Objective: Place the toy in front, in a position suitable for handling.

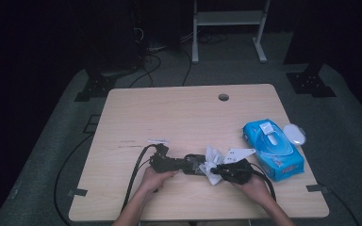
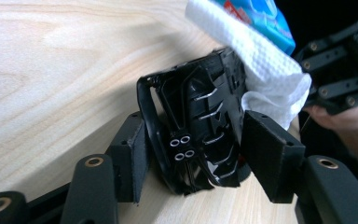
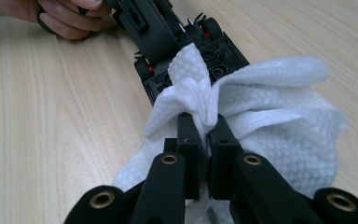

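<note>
In the right gripper view, the right claw (image 3: pixel 204 140) pinches the wipe (image 3: pixel 270 112).

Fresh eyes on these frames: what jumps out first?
Near the front edge of the table, the left gripper clamps a black toy car while the right gripper pinches a white wipe pressed against the car. At the table's right sits a bright blue wipes pack, beside a white oval object.

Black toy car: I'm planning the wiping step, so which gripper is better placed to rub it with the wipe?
Right. The right gripper is shut on the white wipe, which touches the black toy car. The left gripper clamps the car.
</note>
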Demonstrator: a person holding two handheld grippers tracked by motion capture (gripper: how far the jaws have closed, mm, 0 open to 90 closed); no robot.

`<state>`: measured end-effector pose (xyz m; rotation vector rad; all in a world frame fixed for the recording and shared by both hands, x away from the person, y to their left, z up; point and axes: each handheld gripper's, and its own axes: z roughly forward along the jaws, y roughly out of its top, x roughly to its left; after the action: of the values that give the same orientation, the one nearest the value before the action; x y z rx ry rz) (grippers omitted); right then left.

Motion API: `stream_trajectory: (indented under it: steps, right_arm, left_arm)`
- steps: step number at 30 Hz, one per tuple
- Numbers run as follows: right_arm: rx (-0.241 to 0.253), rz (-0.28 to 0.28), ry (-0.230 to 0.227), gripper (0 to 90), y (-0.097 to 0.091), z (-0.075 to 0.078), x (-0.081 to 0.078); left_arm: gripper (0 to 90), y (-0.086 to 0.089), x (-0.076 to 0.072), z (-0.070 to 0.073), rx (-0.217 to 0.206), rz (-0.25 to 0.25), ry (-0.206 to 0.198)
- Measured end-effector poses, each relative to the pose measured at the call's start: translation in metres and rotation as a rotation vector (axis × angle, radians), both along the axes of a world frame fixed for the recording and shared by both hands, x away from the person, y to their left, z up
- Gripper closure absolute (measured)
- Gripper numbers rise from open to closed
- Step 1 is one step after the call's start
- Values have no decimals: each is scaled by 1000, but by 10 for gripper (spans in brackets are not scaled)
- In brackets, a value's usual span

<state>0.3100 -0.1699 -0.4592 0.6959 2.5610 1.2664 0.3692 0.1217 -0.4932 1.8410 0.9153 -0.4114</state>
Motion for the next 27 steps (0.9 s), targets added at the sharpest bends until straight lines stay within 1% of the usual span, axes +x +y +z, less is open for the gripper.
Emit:
stream_trajectory:
  steps: [2, 3, 5, 6, 7, 8, 9, 12, 16, 18, 19, 20, 21, 23, 27]
  right_arm:
    - [-8, 1, 2, 853, 1, 1, -1]
    - [-4, 1, 4, 853, 1, 1, -1]
    - [14, 1, 8, 852, 0, 3, 0]
    - [25, -3, 9, 852, -1, 5, 0]
    - [33, -3, 7, 852, -1, 6, 1]
    - [43, -5, 10, 852, -1, 8, 2]
    - [44, -6, 6, 852, -2, 9, 2]
    - [50, -15, 4, 852, -4, 12, 5]
    - [23, -14, 13, 851, -3, 8, 6]
    - [32, -14, 13, 851, -3, 7, 5]
    - [42, -15, 9, 851, -4, 9, 5]
    - [57, -21, 5, 851, -4, 11, 5]
    - [78, -26, -6, 851, -6, 16, 5]
    - [104, -41, -20, 851, -9, 23, 7]
    - [125, -91, -61, 851, -17, 40, 14]
  left_arm:
    - [459, 0, -3, 1, 3, -21, -35]
    - [473, -2, -4, 3, 8, -30, -52]
    - [490, -5, -8, 7, 32, -44, -97]
    - [507, -5, -8, 7, 24, -45, -105]
    - [545, -5, -9, 9, 18, -58, -119]
    - [562, -5, -10, 11, 31, -59, -136]
    - [562, -6, -11, 12, 43, -60, -152]
    - [563, -7, -11, 12, 48, -68, -158]
    - [566, -8, -13, 12, 53, -75, -183]
    - [566, -8, -14, 13, 64, -80, -195]
    - [566, -9, -15, 14, 74, -85, -209]
    - [565, -9, -16, 15, 88, -92, -231]
    - [566, -10, -17, 16, 95, -95, -242]
    - [566, -11, -20, 18, 113, -99, -269]
    - [565, -14, -25, 20, 145, -112, -329]
